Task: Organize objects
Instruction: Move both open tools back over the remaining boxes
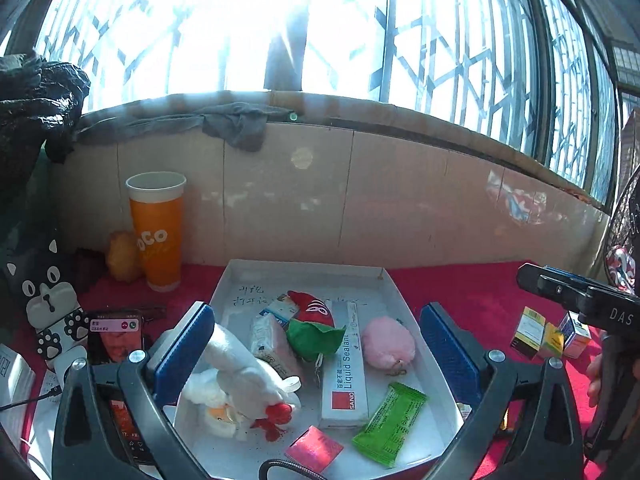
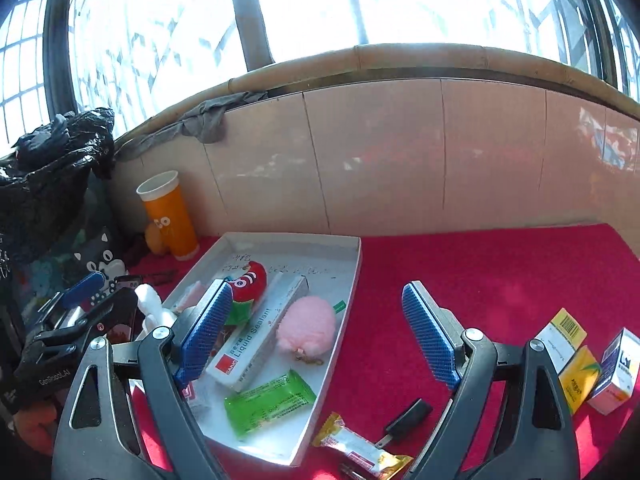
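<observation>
Right wrist view shows the right gripper (image 2: 320, 336) with fingers spread and empty, above the red cloth (image 2: 480, 272) beside the white tray (image 2: 352, 280). A yellow snack packet (image 2: 360, 446) and a small black item (image 2: 408, 416) lie outside it. Left gripper (image 1: 316, 352) also hangs spread over the tray; I judge the next move is lowering onto the packet.

The long white box (image 1: 347, 364) lying in the tray (image 1: 304, 272) is showing the words "Liquid Sealant", and its red square is saying "SANO". The orange cup (image 1: 158, 232) is showing the letters "OCO". A black gripper part (image 1: 616, 314) at the right is showing "DAS". In the right view, another black gripper (image 2: 54, 378) is reading "GenDoockAI", though the letters are small.
</observation>
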`<state>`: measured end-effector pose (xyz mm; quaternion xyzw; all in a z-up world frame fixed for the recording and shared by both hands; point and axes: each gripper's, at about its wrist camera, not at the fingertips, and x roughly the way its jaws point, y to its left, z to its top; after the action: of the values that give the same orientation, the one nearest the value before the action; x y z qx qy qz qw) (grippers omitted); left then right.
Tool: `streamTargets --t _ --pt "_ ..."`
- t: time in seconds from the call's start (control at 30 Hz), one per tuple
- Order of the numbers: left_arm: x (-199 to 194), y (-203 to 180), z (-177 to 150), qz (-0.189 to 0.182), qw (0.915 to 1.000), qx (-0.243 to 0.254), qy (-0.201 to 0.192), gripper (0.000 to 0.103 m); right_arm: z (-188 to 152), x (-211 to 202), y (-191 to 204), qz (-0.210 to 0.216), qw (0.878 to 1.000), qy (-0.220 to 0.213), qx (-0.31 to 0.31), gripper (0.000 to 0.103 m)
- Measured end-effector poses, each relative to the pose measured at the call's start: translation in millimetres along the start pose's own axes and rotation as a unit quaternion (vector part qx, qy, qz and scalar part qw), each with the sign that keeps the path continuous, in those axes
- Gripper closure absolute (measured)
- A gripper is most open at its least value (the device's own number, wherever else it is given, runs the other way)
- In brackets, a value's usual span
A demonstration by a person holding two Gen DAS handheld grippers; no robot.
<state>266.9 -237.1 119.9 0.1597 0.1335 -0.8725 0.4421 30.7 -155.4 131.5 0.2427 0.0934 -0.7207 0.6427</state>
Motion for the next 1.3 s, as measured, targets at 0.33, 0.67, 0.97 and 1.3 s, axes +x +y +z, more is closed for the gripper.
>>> streamTargets --t 0.33,0.67,0.97,1.3 --pt "9.3 -79.8 -17.2 -0.095 0.9905 0.087 0.048 0.0 -43.4 -73.7 -124.2 -0.155 0.984 -0.018 0.089 0.015" --pt "35.9 -135.3 -46.4 -0.165 0.9736 0.097 0.125 0.0 -93.5 -98.7 -254.3 -0.248 0.943 0.032 0.219 0.015" --pt "63.6 -200.4 -47.9 -0.169 0.9566 0.188 0.145 0.0 -72.8 -43.7 -258.2 -0.222 0.953 0.064 0.195 0.015" --pt "146.0 -284.7 -63.6 -0.156 0.9215 0.281 0.218 0.0 -99.8 -38.5 -287.4 -0.232 0.939 0.088 0.238 0.031"
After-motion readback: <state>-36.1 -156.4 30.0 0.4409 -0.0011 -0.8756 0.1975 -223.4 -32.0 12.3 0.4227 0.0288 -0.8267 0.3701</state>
